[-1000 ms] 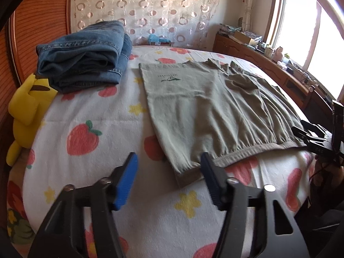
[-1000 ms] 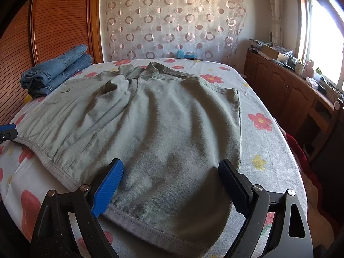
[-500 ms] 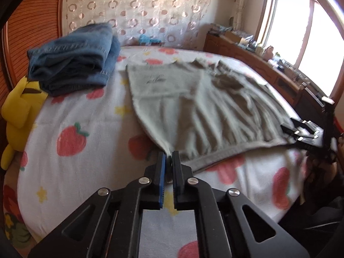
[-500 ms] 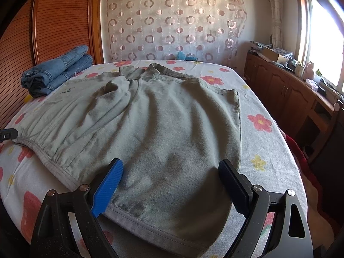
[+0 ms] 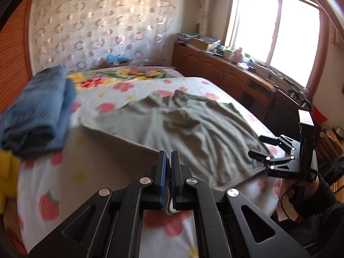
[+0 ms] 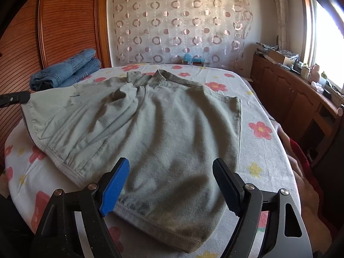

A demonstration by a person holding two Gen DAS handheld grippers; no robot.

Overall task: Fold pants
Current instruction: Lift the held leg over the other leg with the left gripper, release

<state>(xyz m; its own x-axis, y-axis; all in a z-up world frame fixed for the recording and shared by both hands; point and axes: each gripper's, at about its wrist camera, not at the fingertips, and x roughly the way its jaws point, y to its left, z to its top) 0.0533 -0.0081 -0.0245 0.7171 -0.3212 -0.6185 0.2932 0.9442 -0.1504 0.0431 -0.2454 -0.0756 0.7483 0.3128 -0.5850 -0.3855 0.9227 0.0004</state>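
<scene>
Left wrist view: the left gripper (image 5: 168,161) fills the lower middle, its black fingers with blue pads closed tight on a corner of the grey-green pants (image 5: 193,133). A little pale fabric pokes out between the pads low down. From that pinched corner the cloth runs up and away, lifted off the bed (image 5: 64,185), with ripples fanning across it toward a bunched middle. The rest of the pants lies on the white sheet printed with pink flowers and strawberries. At far left sits a stack of folded blue jeans (image 5: 38,116), blurred, with a yellow soft toy (image 5: 7,176) below it at the frame edge. At right, the right gripper (image 5: 258,148) shows from the side, held by a hand (image 5: 305,189) in a dark sleeve, its jaws apart at the edge of the pants. A wooden cabinet (image 5: 215,68) with clutter on top runs under a bright window (image 5: 277,25).

Right wrist view: the right gripper (image 6: 171,185) is at the bottom, jaws wide but having just narrowed a little, one blue pad at left and one dark pad at right. A hem of the pants (image 6: 161,129) lies flat between and beneath them; the pads do not press on it. The pants spread across the middle of the bed (image 6: 268,150), the left edge raised and creased. The tip of the left gripper (image 6: 15,99) pokes in at far left, against that raised corner. The jeans (image 6: 66,71) sit behind, beside a ribbed wooden panel (image 6: 64,21). A sheer curtain with ring patterns (image 6: 178,23) covers the back wall
</scene>
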